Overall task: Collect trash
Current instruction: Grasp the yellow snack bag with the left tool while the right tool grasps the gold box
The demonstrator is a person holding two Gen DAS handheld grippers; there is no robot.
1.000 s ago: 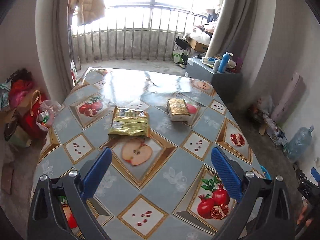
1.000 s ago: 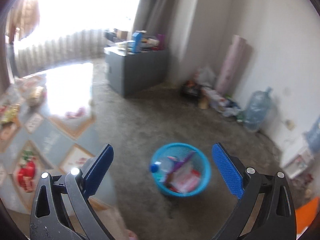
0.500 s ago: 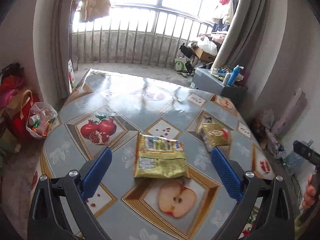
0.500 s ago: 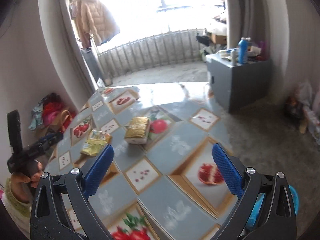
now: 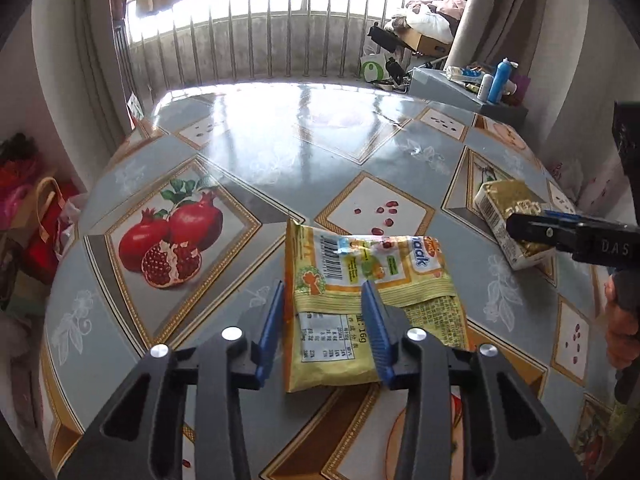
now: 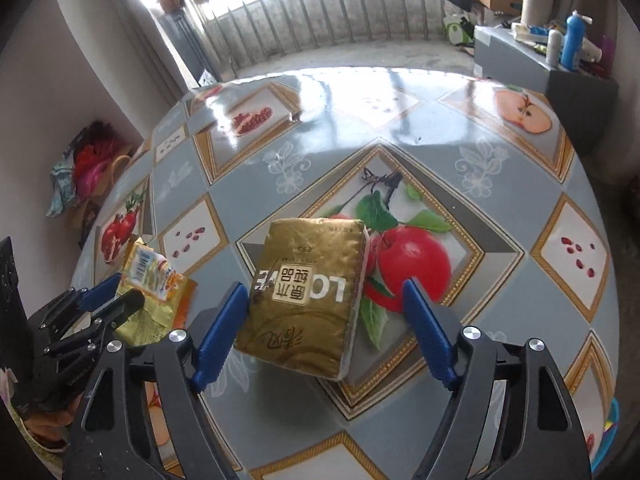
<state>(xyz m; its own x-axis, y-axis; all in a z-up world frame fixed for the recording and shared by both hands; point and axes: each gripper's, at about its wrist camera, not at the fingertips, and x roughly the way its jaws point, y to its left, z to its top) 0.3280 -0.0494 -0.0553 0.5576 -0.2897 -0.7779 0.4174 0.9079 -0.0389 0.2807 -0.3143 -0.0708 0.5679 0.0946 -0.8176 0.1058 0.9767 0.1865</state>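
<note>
A yellow snack bag [image 5: 372, 300] lies flat on the fruit-patterned table [image 5: 280, 152]. My left gripper [image 5: 324, 320] hangs low over it, jaws closing, with the bag's left part between the blue pads; no firm press shows. A gold tissue pack [image 6: 304, 292] lies on the printed red apple. My right gripper [image 6: 324, 300] straddles the pack, jaws closing, with a gap still showing at the right pad. The left wrist view has the right gripper [image 5: 568, 236] over the tissue pack [image 5: 508, 216]. The right wrist view has the left gripper [image 6: 104, 300] at the snack bag [image 6: 148, 280].
A grey cabinet [image 6: 560, 80] with bottles stands beyond the table's far right. Bags and cloth [image 5: 24, 200] are piled on the floor at the left wall. A balcony railing [image 5: 280, 40] runs behind. A blue basket's rim [image 6: 612, 420] shows past the table's near right edge.
Both grippers have come down close over the table and their jaws have narrowed. The right one swung from the blue floor basket to the tissue pack; the left advanced onto the snack bag.
</note>
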